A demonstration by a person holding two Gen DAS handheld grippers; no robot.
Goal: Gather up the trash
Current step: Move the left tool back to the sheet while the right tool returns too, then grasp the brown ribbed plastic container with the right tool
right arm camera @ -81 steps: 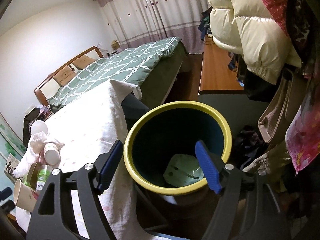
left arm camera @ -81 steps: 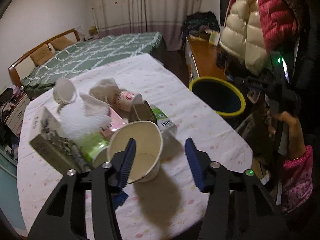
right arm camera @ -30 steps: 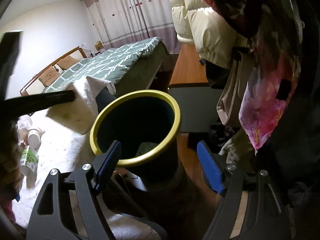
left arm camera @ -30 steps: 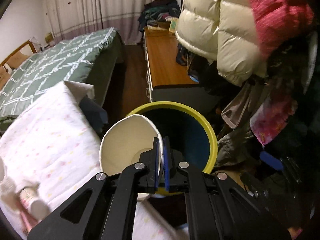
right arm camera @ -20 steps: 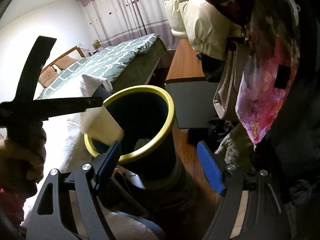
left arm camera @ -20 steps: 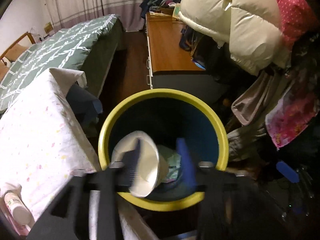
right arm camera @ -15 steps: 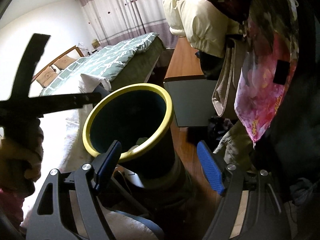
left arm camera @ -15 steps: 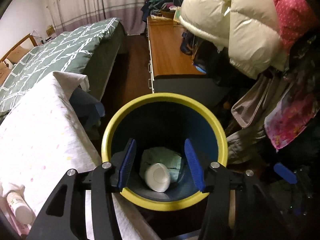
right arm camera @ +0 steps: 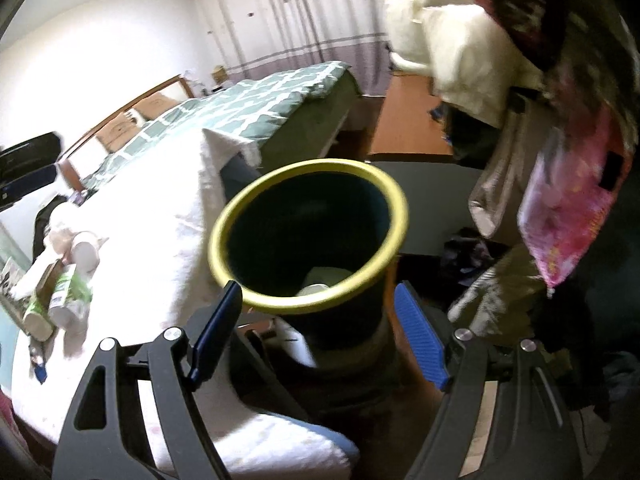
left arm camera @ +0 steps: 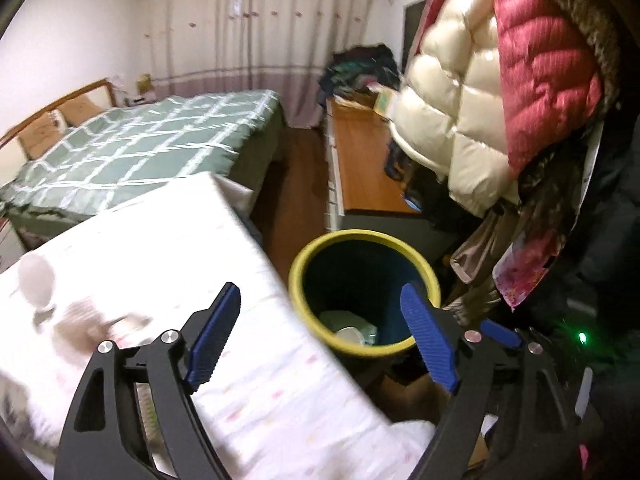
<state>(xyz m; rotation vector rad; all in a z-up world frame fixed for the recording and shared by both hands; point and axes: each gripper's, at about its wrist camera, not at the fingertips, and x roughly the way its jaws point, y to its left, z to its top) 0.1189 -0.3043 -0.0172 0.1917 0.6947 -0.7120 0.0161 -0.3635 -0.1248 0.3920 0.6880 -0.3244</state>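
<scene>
The dark bin with a yellow rim [left arm camera: 362, 240] [right arm camera: 308, 168] stands beside the table. A white paper cup [left arm camera: 352, 334] [right arm camera: 316, 289] lies at its bottom on greenish trash. My left gripper [left arm camera: 324, 340] hangs above the table edge, left of the bin; its jaws are opening and nothing is between them. My right gripper [right arm camera: 316, 332] stands open in front of the bin, empty. More trash sits on the table: a blurred white cup [left arm camera: 36, 284], a green-labelled bottle [right arm camera: 66, 290], a pink-white bottle [right arm camera: 84, 250] and wrappers.
The table wears a white spotted cloth [left arm camera: 168, 248]. A green-quilted bed [left arm camera: 140, 148] lies behind it, a wooden cabinet [left arm camera: 360, 168] to the right. Puffy cream and red jackets [left arm camera: 500, 100] and other clothes hang close above the bin's right side.
My left gripper let the paper cup drop into the bin, its jaws spread wide, and it pulled back left toward the table. The right gripper shifted only slightly.
</scene>
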